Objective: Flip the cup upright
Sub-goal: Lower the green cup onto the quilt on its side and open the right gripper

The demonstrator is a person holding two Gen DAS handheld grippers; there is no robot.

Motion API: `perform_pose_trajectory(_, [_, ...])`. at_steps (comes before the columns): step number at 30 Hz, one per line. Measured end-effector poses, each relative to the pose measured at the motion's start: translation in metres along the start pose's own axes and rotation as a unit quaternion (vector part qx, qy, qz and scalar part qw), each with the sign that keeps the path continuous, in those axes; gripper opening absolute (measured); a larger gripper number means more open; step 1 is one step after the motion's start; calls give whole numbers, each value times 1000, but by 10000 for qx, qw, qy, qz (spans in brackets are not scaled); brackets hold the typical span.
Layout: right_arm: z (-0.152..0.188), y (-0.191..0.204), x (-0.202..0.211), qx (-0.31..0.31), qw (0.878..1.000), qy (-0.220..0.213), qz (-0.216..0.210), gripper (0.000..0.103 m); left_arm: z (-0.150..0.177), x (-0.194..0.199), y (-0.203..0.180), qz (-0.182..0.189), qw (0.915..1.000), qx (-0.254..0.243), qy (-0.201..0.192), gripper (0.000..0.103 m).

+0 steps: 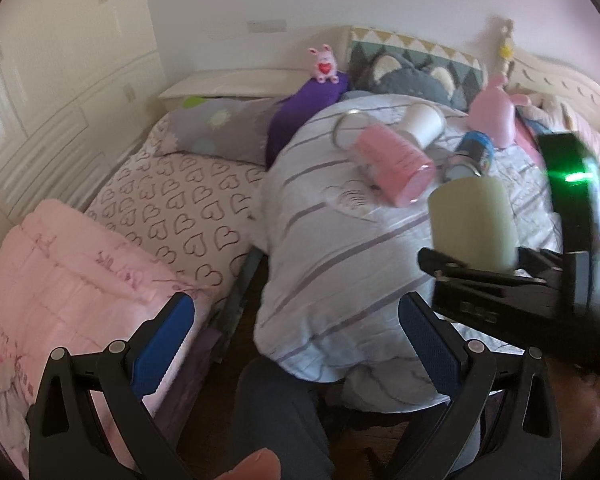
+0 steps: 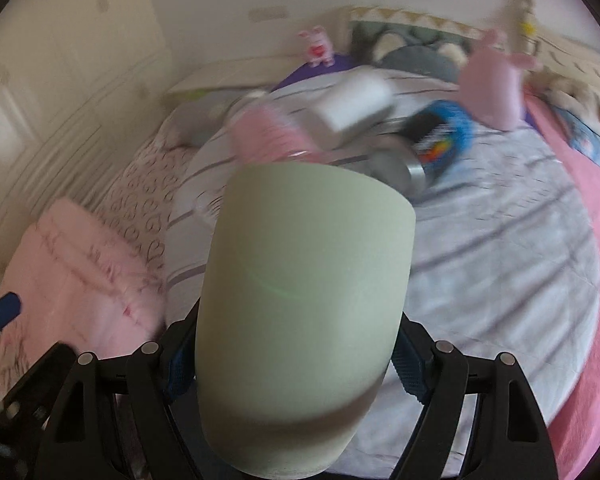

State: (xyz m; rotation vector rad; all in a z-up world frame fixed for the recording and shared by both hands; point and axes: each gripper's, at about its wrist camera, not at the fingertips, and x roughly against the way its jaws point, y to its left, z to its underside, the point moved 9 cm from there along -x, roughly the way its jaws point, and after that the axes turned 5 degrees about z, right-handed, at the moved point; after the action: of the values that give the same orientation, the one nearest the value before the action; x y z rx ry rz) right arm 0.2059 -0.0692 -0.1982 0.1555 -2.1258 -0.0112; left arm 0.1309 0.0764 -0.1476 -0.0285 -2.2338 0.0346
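Note:
My right gripper (image 2: 296,354) is shut on a pale green cup (image 2: 304,320) and holds it in the air above the bed, its wider end away from the camera. In the left wrist view the green cup (image 1: 474,222) and the right gripper (image 1: 476,266) show at the right, above the striped duvet (image 1: 332,248). My left gripper (image 1: 296,320) is open and empty, low at the bed's near edge. A pink cup (image 1: 392,164), a white cup (image 1: 422,122) and a blue printed metal cup (image 1: 470,156) lie on their sides on the duvet.
A folded pink quilt (image 1: 72,280) lies at the left on a heart-print sheet (image 1: 180,208). Pillows, a grey cat cushion (image 1: 412,76) and pink plush toys (image 1: 494,110) sit by the headboard. A white nightstand (image 1: 228,84) stands behind. A person's leg (image 1: 280,408) is below.

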Motion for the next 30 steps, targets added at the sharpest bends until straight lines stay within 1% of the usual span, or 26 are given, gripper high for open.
perform_pose_trajectory(2, [3, 11, -17, 186, 9997, 153, 95, 81, 2, 2, 8, -31, 10000, 67, -12, 103])
perform_pose_trajectory(4, [10, 16, -37, 281, 9986, 412, 155, 81, 4, 3, 14, -73, 9999, 102, -23, 103])
perform_pose_trajectory(6, [15, 18, -46, 319, 9980, 500, 205, 81, 5, 4, 18, -84, 9999, 133, -39, 103])
perform_pose_trajectory(8, [16, 19, -47, 380, 9977, 498, 266, 82, 4, 6, 18, -81, 9998, 141, -64, 103])
perform_pose_trajectory(12, [14, 22, -38, 434, 9977, 468, 218, 83, 2, 12, 14, -68, 9998, 108, -134, 103])
perform_pose_trajectory(18, [9, 20, -2, 272, 9996, 52, -52, 83, 0, 26, 2, -97, 9996, -17, -262, 103])
perform_pose_trajectory(23, [10, 5, 34, 90, 9992, -336, -206, 83, 3, 38, -10, -129, 9992, -129, -347, 103])
perform_pose_trajectory(27, [12, -6, 58, -57, 9980, -602, -192, 83, 6, 47, -19, -149, 9990, -202, -383, 103])
perform_pose_trajectory(30, [20, -22, 80, -144, 9963, -844, 12, 83, 7, 57, -29, -133, 9984, -291, -461, 103])
